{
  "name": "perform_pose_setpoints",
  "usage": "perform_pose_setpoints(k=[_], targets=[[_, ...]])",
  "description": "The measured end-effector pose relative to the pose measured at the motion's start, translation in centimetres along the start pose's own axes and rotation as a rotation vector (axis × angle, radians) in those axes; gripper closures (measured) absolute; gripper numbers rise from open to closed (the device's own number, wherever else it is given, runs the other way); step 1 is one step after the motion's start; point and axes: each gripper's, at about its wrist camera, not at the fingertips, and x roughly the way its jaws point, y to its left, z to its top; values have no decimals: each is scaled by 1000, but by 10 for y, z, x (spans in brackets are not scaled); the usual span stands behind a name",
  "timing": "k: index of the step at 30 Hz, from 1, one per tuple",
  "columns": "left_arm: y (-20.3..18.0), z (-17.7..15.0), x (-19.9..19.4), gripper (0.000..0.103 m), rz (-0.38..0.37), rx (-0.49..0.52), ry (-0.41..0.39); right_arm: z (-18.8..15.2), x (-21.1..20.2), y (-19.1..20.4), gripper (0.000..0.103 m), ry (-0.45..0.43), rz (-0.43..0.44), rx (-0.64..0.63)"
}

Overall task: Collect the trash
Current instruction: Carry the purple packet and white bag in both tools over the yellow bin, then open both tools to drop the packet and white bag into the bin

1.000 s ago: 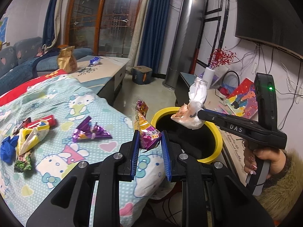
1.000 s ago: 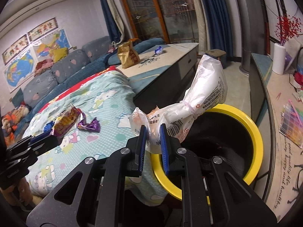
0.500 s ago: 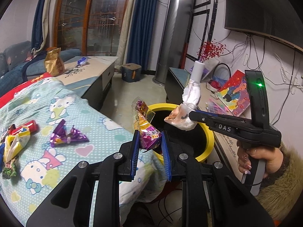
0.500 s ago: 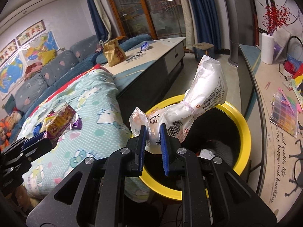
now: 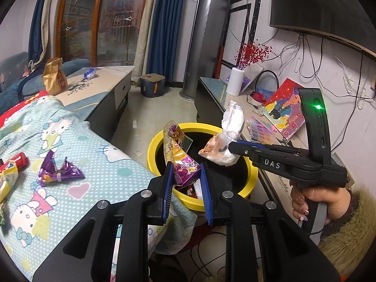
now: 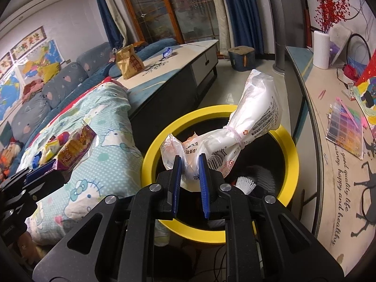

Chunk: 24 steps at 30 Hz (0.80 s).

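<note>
Left tool: closed on a purple-and-gold snack wrapper. Wrapper stands up from between the blue pads, clear top end above; it sits over the near-left rim of the yellow bin. In the right wrist view the same wrapper shows at far left, over the bed edge, beside the bin.

Right tool: closed on a white plastic bag, pads pinching its lower end. Bag is tied w/ a band near mid-length, upper part puffed and tilted up to the right. It hangs directly over the bin mouth. In the left wrist view the right tool comes in from the right w/ the bag at its tip, over the bin's far side. A hand w/ furry sleeve grips the handle; green light on.

Bin: yellow rim, dark inside, on the floor btwn bed and TV counter. Some trash already inside, incl. a white pleated paper cup.

Bed: cartoon-cat bedspread. Still on it: a purple foil wrapper, red and yellow wrappers at far left edge.

Low counter behind the bed carries a gold-brown bag and a small blue wrapper.
</note>
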Motion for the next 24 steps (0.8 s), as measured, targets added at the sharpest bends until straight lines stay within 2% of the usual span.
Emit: perform_pose_setpoints(k=[24], targets=[[-14,29,60,81,-47,20,28,-16,3,-21,92,29,-33,26]])
